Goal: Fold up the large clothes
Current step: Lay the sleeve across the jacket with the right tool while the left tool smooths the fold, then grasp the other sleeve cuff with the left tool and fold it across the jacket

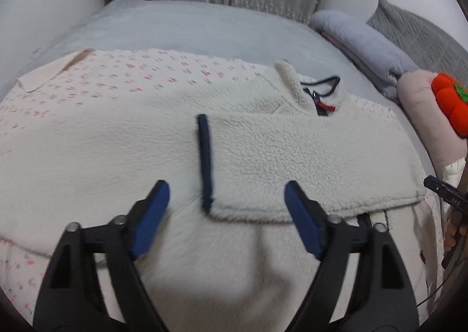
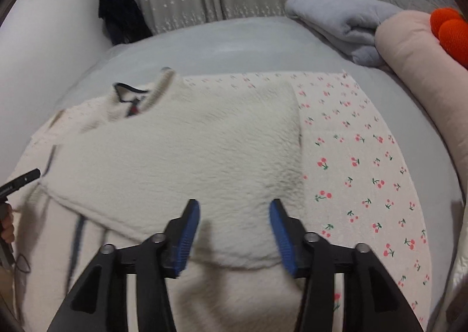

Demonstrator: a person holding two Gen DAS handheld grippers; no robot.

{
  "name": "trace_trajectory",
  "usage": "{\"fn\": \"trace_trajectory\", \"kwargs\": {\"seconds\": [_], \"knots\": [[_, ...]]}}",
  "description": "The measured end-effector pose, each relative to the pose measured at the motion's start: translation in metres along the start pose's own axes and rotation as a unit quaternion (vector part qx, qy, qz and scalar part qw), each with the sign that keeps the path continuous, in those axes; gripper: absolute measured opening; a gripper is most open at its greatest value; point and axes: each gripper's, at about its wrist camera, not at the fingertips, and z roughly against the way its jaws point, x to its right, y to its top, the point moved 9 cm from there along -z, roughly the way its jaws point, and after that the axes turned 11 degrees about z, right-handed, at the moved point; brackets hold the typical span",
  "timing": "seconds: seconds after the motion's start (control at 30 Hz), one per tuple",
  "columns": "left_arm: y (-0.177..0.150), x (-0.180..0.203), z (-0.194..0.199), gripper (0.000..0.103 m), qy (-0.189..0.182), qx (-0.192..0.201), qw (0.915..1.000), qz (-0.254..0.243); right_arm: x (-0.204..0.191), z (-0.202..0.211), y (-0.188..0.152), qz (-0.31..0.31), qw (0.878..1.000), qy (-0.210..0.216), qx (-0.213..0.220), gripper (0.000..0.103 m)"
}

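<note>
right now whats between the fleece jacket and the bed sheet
A cherry-print cloth lies spread under the fleece jacket, over the bed sheet; clearest in the right wrist view.

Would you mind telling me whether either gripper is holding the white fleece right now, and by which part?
Nothing is held. The left gripper and the right gripper both stand open above the fleece, pads clear of it.

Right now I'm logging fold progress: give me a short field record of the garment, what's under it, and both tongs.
garment: white fleece jacket, sleeve folded across the body, navy cuff lying on top
collar: far end, navy trim, red tag
underlay: cherry-print cloth on a grey bed
left tongs: open, nothing between them
right tongs: open, nothing between them
bedside: grey blanket, orange plush
</note>
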Motion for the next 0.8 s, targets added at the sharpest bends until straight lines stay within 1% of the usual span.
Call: {"fn": "trace_trajectory", "kwargs": {"seconds": [0.03, 0.1, 0.17, 0.23, 0.27, 0.33, 0.4, 0.53, 0.63, 0.7, 0.73, 0.8], "knots": [[0.000, -0.008, 0.009, 0.083, 0.002, 0.000, 1.0000, 0.009, -0.005, 0.010, 0.001, -0.004, 1.000, 0.009, 0.005, 0.065], [0.001, -0.035, 0.026, 0.084, 0.016, -0.004, 0.9993, 0.035, -0.021, 0.032, 0.003, -0.013, 0.999, 0.035, 0.018, 0.071], [0.001, -0.065, 0.045, 0.085, 0.037, 0.001, 0.9974, 0.061, -0.038, 0.050, 0.006, -0.020, 0.997, 0.064, 0.029, 0.075], [0.004, -0.098, 0.064, 0.091, 0.058, 0.011, 0.9946, 0.086, -0.057, 0.066, 0.008, -0.023, 0.995, 0.089, 0.032, 0.081], [0.005, -0.117, 0.074, 0.092, 0.068, 0.017, 0.9924, 0.100, -0.065, 0.073, 0.008, -0.021, 0.995, 0.095, 0.031, 0.081], [0.005, -0.151, 0.093, 0.094, 0.082, 0.030, 0.9870, 0.135, -0.082, 0.085, 0.007, -0.011, 0.995, 0.091, 0.031, 0.083], [0.003, -0.186, 0.106, 0.094, 0.090, 0.036, 0.9796, 0.176, -0.095, 0.094, 0.005, 0.001, 0.996, 0.077, 0.032, 0.084], [-0.006, -0.248, 0.122, 0.095, 0.120, 0.045, 0.9615, 0.243, -0.120, 0.096, -0.004, 0.028, 0.996, 0.083, 0.017, 0.085], [-0.012, -0.283, 0.122, 0.095, 0.144, 0.053, 0.9507, 0.269, -0.135, 0.091, -0.008, 0.049, 0.996, 0.074, 0.008, 0.085], [-0.018, -0.307, 0.117, 0.095, 0.159, 0.051, 0.9419, 0.291, -0.144, 0.088, -0.012, 0.062, 0.996, 0.067, 0.004, 0.085], [-0.022, -0.320, 0.111, 0.095, 0.164, 0.046, 0.9364, 0.307, -0.148, 0.085, -0.014, 0.066, 0.996, 0.067, 0.002, 0.086], [-0.025, -0.344, 0.102, 0.095, 0.164, 0.041, 0.9282, 0.331, -0.155, 0.079, -0.020, 0.073, 0.995, 0.071, -0.005, 0.086]]}}
